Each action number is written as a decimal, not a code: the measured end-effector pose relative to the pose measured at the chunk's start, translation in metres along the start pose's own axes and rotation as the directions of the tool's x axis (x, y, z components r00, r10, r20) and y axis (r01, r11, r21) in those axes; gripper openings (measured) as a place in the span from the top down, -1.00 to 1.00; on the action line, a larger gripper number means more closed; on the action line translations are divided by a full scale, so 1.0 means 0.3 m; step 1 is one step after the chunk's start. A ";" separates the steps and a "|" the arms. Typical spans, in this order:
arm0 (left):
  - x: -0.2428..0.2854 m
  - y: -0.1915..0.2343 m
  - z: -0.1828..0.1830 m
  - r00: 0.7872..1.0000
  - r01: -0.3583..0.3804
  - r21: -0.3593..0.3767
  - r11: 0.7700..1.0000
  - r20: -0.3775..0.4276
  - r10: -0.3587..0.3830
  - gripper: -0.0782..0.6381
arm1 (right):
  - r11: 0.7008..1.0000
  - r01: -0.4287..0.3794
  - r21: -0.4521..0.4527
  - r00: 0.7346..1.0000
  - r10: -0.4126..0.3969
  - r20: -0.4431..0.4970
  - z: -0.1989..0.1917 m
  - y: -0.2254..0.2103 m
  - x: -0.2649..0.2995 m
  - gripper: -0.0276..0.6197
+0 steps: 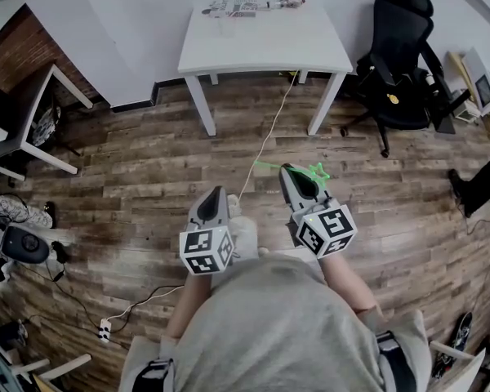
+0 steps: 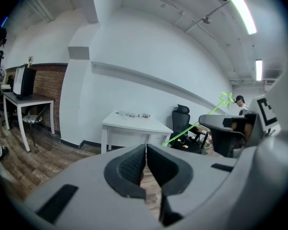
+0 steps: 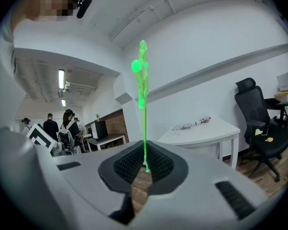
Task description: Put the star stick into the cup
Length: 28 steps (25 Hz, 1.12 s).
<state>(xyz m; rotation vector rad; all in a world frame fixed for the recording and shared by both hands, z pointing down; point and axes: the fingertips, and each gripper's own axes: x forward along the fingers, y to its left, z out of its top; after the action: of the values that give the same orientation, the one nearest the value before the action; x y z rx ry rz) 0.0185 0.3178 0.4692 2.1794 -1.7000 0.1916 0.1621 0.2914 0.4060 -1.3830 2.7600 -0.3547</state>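
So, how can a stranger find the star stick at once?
Start at the white table by the wall. In front of it, above the wooden floor, the right gripper has its tongs shut on the star stick. It is the only bright green thing: a thin rod ending in a star.

Left gripper (image 1: pixel 216 193): held low before the torso, pointing far; jaws pressed together, nothing between them. Right gripper (image 1: pixel 292 174): just right of it, slightly farther; jaws clamped on the star stick (image 3: pixel 144 109). Both forearms reach forward.
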 end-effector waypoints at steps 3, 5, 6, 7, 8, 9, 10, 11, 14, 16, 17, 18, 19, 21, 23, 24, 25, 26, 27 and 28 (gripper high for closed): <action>0.064 0.017 0.008 1.000 0.009 -0.003 1.000 -0.003 -0.009 0.76 | 1.000 0.005 -0.002 1.000 -0.005 -0.007 -0.008 -0.032 0.054 0.87; 0.114 0.036 0.026 1.000 0.012 -0.006 1.000 -0.004 -0.012 0.76 | 1.000 0.007 -0.003 1.000 -0.007 -0.011 -0.003 -0.056 0.105 0.87; 0.140 0.047 0.039 1.000 0.012 -0.006 1.000 -0.002 -0.012 0.76 | 1.000 0.007 -0.003 1.000 -0.007 -0.012 0.004 -0.068 0.132 0.87; 0.166 0.058 0.055 1.000 0.012 -0.006 1.000 0.000 -0.012 0.76 | 1.000 0.006 -0.004 1.000 -0.006 -0.012 0.012 -0.080 0.160 0.87; 0.192 0.070 0.071 1.000 0.012 -0.007 1.000 0.003 -0.012 0.76 | 1.000 0.003 -0.007 1.000 -0.003 -0.011 0.020 -0.092 0.189 0.87; 0.218 0.085 0.085 1.000 0.010 -0.008 1.000 0.007 -0.010 0.76 | 1.000 -0.001 -0.012 1.000 0.001 -0.010 0.028 -0.102 0.220 0.87; 0.244 0.103 0.099 1.000 0.008 -0.010 1.000 0.010 -0.008 0.76 | 1.000 -0.003 -0.016 1.000 0.003 -0.010 0.035 -0.112 0.252 0.87; 0.270 0.122 0.112 1.000 0.006 -0.012 1.000 0.011 -0.006 0.76 | 1.000 -0.005 -0.019 1.000 0.005 -0.009 0.040 -0.122 0.287 0.87; 0.351 0.186 0.153 1.000 0.000 -0.017 1.000 0.010 0.000 0.76 | 1.000 -0.006 -0.017 1.000 0.006 -0.007 0.062 -0.148 0.398 0.87; 0.407 0.222 0.190 1.000 0.000 -0.018 1.000 0.012 0.001 0.76 | 1.000 -0.011 -0.020 1.000 0.011 -0.009 0.079 -0.164 0.469 0.87; 0.435 0.239 0.209 1.000 0.001 -0.018 1.000 0.013 0.000 0.76 | 1.000 -0.014 -0.023 1.000 0.014 -0.011 0.088 -0.172 0.503 0.87; 0.462 0.254 0.229 1.000 0.002 -0.017 1.000 0.015 -0.002 0.76 | 1.000 -0.015 -0.024 1.000 0.015 -0.013 0.096 -0.180 0.535 0.87; 0.487 0.269 0.247 1.000 0.003 -0.017 1.000 0.015 -0.003 0.76 | 1.000 -0.015 -0.024 1.000 0.015 -0.016 0.103 -0.189 0.567 0.87; 0.533 0.304 0.279 1.000 0.007 -0.018 1.000 0.012 -0.006 0.76 | 1.000 -0.010 -0.021 1.000 0.010 -0.021 0.117 -0.203 0.629 0.87; 0.578 0.344 0.305 1.000 0.012 -0.017 1.000 0.003 -0.012 0.76 | 1.000 -0.003 -0.017 1.000 0.003 -0.023 0.128 -0.215 0.695 0.87; 0.602 0.364 0.316 1.000 0.015 -0.015 1.000 -0.002 -0.015 0.76 | 1.000 0.001 -0.015 1.000 -0.001 -0.023 0.132 -0.222 0.728 0.87; 0.625 0.384 0.327 1.000 0.018 -0.014 1.000 -0.007 -0.019 0.76 | 1.000 0.004 -0.013 1.000 -0.004 -0.023 0.136 -0.229 0.760 0.87; 0.650 0.403 0.339 1.000 0.022 -0.012 1.000 -0.011 -0.022 0.76 | 1.000 0.007 -0.011 1.000 -0.007 -0.023 0.140 -0.237 0.792 0.87; 0.675 0.422 0.352 1.000 0.026 -0.010 1.000 -0.014 -0.026 0.76 | 1.000 0.011 -0.010 1.000 -0.011 -0.024 0.144 -0.245 0.823 0.87; 0.701 0.441 0.366 0.999 0.030 -0.007 1.000 -0.017 -0.031 0.76 | 1.000 0.015 -0.008 1.000 -0.015 -0.026 0.147 -0.254 0.853 0.87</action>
<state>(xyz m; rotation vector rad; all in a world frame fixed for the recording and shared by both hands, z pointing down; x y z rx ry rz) -0.0656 0.0595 0.4637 2.1912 -1.6549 0.1953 0.0735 0.0358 0.3978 -1.4115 2.7758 -0.3651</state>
